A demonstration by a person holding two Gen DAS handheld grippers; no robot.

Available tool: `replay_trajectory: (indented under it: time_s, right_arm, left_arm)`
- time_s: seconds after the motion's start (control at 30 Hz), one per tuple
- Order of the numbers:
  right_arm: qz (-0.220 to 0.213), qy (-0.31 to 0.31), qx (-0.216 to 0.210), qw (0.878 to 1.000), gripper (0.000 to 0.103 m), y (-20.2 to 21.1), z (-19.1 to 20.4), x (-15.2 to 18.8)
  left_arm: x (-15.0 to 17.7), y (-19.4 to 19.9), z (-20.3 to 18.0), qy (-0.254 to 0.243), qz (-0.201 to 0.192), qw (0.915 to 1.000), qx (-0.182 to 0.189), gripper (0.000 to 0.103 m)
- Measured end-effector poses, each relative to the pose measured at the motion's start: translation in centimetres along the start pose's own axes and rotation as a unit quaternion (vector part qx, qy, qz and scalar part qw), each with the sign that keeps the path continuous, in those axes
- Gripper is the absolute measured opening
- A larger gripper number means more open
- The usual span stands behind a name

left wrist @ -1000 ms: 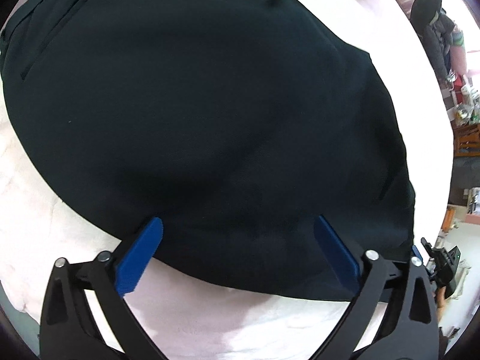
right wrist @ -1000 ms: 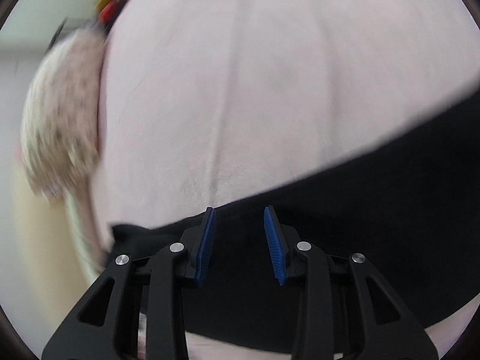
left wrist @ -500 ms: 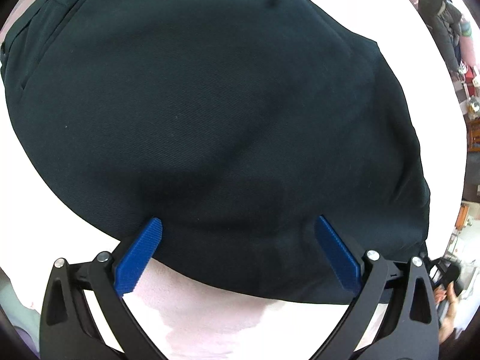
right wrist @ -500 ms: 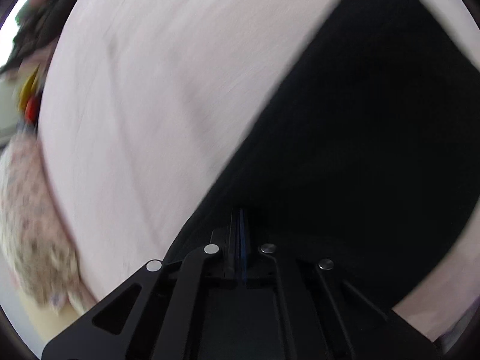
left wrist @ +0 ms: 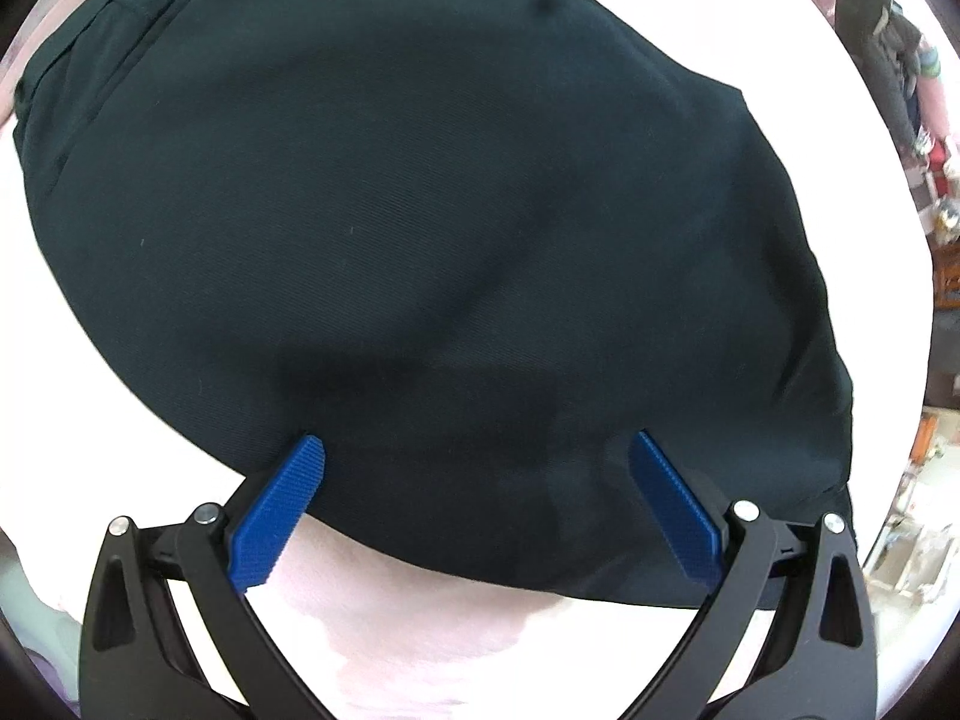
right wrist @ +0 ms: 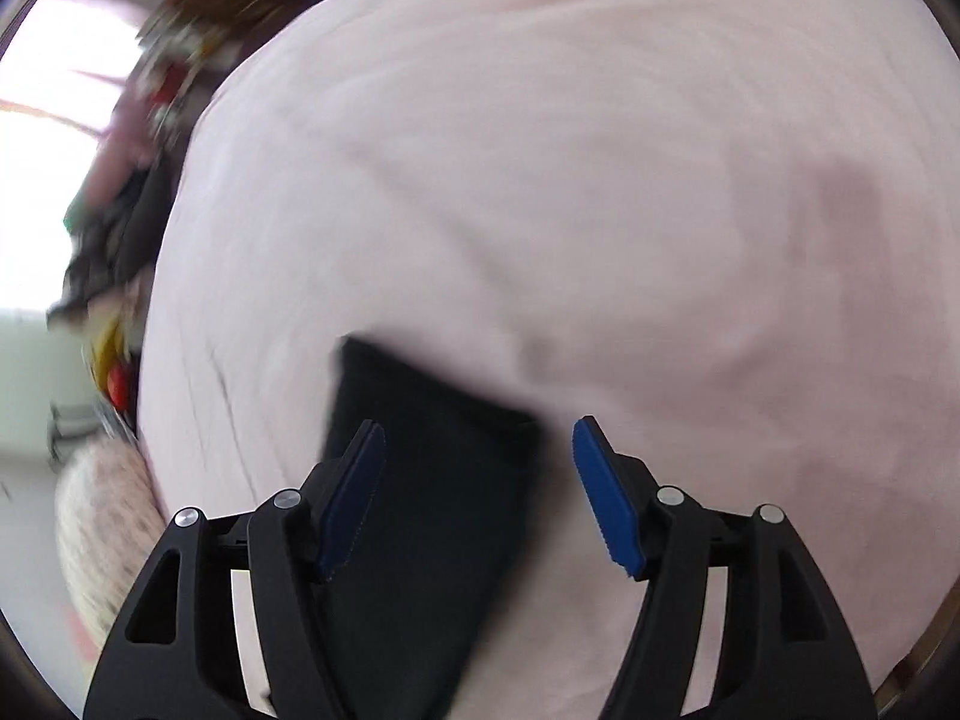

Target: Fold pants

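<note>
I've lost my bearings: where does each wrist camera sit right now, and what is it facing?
Left wrist: on the left gripper, aimed steeply down at the black pants lying on the pale pink bedcover; only its open jaws show.
Right wrist: on the right gripper, tilted down over the bedcover; a narrow end of the pants lies between its jaws, which have just been opening.
Shared: the pants and the bedcover.
</note>
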State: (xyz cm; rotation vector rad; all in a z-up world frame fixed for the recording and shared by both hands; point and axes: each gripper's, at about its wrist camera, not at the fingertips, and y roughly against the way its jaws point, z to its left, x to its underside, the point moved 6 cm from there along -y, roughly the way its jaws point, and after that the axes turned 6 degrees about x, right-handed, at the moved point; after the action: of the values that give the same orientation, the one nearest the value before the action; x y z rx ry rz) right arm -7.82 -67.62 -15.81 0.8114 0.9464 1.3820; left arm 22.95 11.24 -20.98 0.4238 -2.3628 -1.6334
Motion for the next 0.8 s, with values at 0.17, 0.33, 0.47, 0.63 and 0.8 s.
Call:
replay_trajectory:
  time_s: [0.17, 0.33, 0.47, 0.63, 0.8]
  right_arm:
    - [0.002, 0.011, -0.03, 1.0, 0.066, -1.8, 0.4, 3.3]
    - [0.064, 0.043, -0.068, 0.995, 0.067, -4.3, 2.4, 4.5]
    - [0.053, 0.105, -0.078, 0.99, 0.027, -5.0, 4.3, 3.9]
    - [0.032, 0.196, -0.087, 0.976, 0.022, -3.4, 6.7, 3.2]
    - [0.031, 0.225, -0.058, 0.972, 0.022, -4.8, 6.3, 3.0]
  left_arm:
    - [1.7, 0.9, -1.1, 0.016, -0.01, 0.9995, 0.025, 0.101]
    - [4.6, 1.1, -4.2, -0.011, -0.01, 0.9993, 0.034, 0.101]
    - [6.3, 1.1, -6.3, -0.017, -0.015, 0.9986, 0.048, 0.101]
    - [8.1, 2.1, -6.4, -0.02, -0.02, 0.998, 0.057, 0.101]
    - [9.2, 3.2, -4.2, -0.01, -0.013, 0.9985, 0.053, 0.101]
